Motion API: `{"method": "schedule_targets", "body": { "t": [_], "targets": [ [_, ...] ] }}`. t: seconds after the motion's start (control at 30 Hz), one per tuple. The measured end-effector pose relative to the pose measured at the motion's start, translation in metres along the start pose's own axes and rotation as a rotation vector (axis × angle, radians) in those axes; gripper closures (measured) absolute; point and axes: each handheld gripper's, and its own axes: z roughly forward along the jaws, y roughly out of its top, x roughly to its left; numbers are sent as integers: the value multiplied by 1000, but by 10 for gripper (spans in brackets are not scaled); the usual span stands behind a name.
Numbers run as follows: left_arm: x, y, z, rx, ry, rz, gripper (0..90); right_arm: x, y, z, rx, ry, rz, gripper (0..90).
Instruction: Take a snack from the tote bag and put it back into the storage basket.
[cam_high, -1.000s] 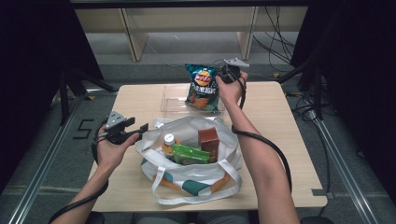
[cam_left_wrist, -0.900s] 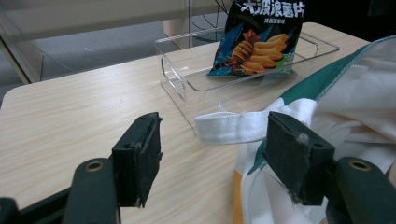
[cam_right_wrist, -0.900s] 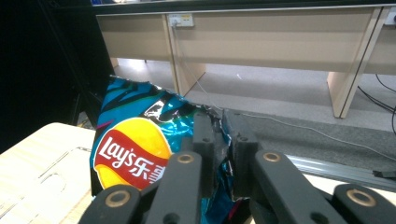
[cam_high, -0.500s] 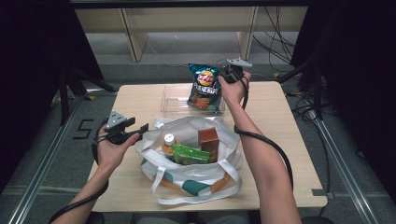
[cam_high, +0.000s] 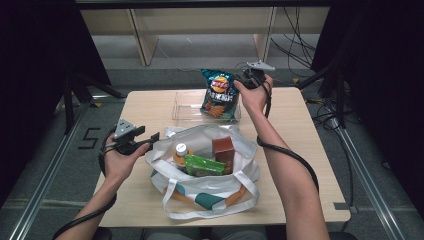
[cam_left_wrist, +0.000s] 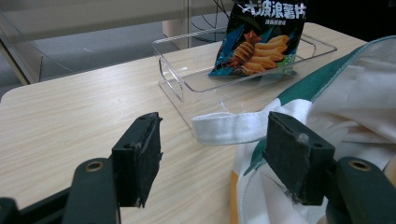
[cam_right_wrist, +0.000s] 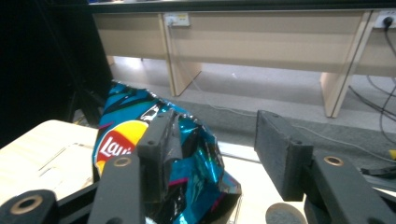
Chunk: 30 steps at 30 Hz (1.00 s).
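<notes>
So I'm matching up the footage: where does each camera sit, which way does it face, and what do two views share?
High view: above the person's side, looking forward and down at the table; both forearms, left gripper, right gripper.
Left gripper view: on the left gripper, facing the clear tray and tote bag.
Right gripper view: on the right gripper, jaws just opened, facing desks.
All share the chip bag.

One chip bag (cam_high: 219, 95), one clear tray (cam_high: 186, 106), one tote bag (cam_high: 210, 190), one bottle (cam_high: 180, 152), one green packet (cam_high: 205, 165), one brown carton (cam_high: 223, 149).
</notes>
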Motion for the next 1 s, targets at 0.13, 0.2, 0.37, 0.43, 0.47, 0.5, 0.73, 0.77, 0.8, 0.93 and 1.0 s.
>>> {"method": "schedule_targets", "body": {
  "t": [0.13, 0.2, 0.37, 0.43, 0.47, 0.5, 0.73, 0.77, 0.8, 0.93, 1.0],
  "targets": [
    [0, 1, -1, 0, 0, 1, 353, -1, 1, -7, 1, 14, 12, 469],
    [0, 1, -1, -1, 1, 2, 353, -2, 1, -10, 0, 24, 8, 464],
    [0, 1, -1, -1, 1, 3, 353, -1, 1, -18, 20, 31, 21, 447],
    [-1, 1, -1, -2, 0, 5, 353, -3, 0, -23, 12, 35, 4, 444],
    [0, 1, -1, -2, 0, 5, 353, -2, 0, -24, 5, 35, 3, 442],
    [0, 1, -1, -2, 0, 5, 353, -1, 0, -27, 11, 38, 14, 441],
    [-2, 1, -1, -4, 1, 5, 353, 2, -4, -47, 18, 72, -5, 434],
    [-2, 1, -1, -2, -1, 6, 353, 4, -5, -50, 20, 78, -1, 433],
    [-3, 1, -1, 1, 1, 8, 353, 3, -6, -52, 15, 83, -16, 433],
    [-3, 0, -1, 2, -1, 8, 352, 7, -10, -59, 10, 95, -11, 432],
    [-3, 0, -1, 3, 0, 11, 353, 9, -12, -64, 9, 112, 1, 432]
  ]
}}
